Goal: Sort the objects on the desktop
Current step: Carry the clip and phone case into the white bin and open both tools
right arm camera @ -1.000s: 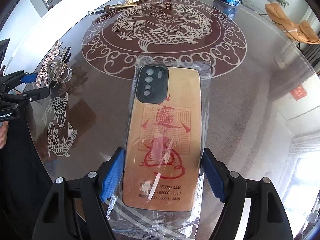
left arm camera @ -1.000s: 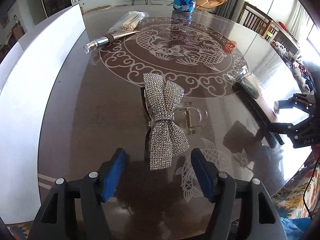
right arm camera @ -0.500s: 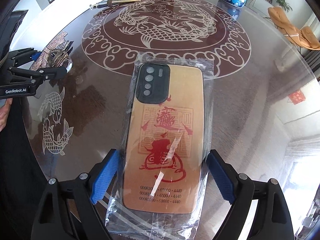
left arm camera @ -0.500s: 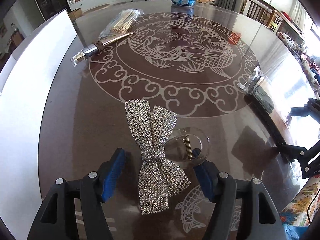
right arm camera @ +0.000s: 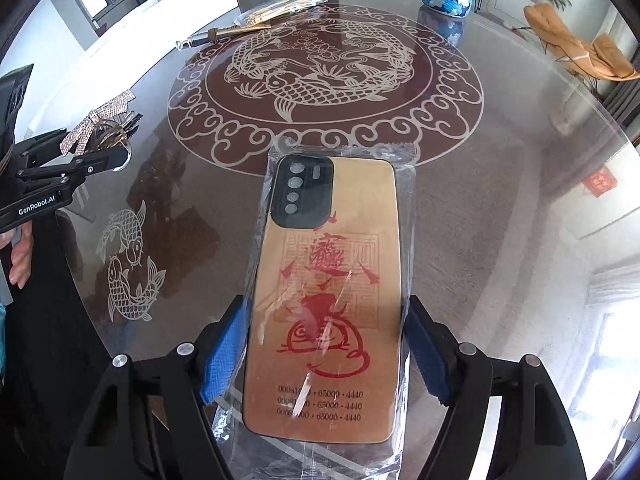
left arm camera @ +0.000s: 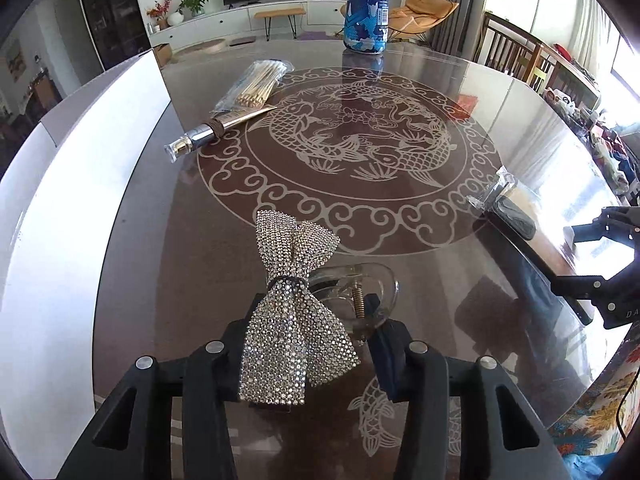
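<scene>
A rhinestone bow hair clip [left arm camera: 296, 320] with a clear claw sits between the fingers of my left gripper [left arm camera: 316, 344]. Its jaws are closing and the right pad touches the claw; the bow hides the left pad. The right wrist view shows that left gripper [right arm camera: 100, 148] at the left edge with the bow [right arm camera: 92, 128] tilted up between its fingers. A gold phone case [right arm camera: 328, 300] with red print, sealed in a clear bag, lies between the blue pads of my right gripper [right arm camera: 326, 320]. Those jaws are closing and both pads press on the bag's edges.
On the round glass table [left arm camera: 160, 240] lie a bag of wooden sticks [left arm camera: 256, 84] and a metal tube [left arm camera: 208, 132] at the far left. A blue can [left arm camera: 366, 4] stands at the far edge. A white board [left arm camera: 80, 184] borders the left side.
The left jaws have drawn in on the bow clip, and the view now tips up toward the room. The right jaws widened and then came back in on the bagged phone case.
</scene>
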### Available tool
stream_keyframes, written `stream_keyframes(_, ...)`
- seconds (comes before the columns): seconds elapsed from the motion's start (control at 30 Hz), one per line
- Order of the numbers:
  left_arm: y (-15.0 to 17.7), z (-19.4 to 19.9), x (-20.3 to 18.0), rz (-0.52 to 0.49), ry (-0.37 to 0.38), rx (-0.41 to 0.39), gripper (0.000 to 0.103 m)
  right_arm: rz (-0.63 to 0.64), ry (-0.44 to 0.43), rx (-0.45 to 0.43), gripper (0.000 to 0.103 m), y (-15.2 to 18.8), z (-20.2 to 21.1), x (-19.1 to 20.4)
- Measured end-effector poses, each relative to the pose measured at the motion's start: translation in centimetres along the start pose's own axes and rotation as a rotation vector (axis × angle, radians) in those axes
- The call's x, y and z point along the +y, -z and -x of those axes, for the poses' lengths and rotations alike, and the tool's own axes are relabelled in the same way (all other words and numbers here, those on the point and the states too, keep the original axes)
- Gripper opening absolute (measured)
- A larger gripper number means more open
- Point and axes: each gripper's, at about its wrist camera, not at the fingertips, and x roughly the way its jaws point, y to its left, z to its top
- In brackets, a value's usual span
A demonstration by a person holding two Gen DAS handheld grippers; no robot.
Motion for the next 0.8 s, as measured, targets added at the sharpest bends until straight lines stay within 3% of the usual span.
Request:
stream_keyframes(0.47,1.3,2.5,1.1,0.031,0.016,-0.012,0.047,0.003,-0.018,-0.041,0.076,-1.3,2.3,1.4)
stream_keyframes(0.8,1.3,6.7,5.7,0.107,-0.003,-0.058,0.047,0.106,-0.083,-0.113,0.076,-6.8,5.0,6.9)
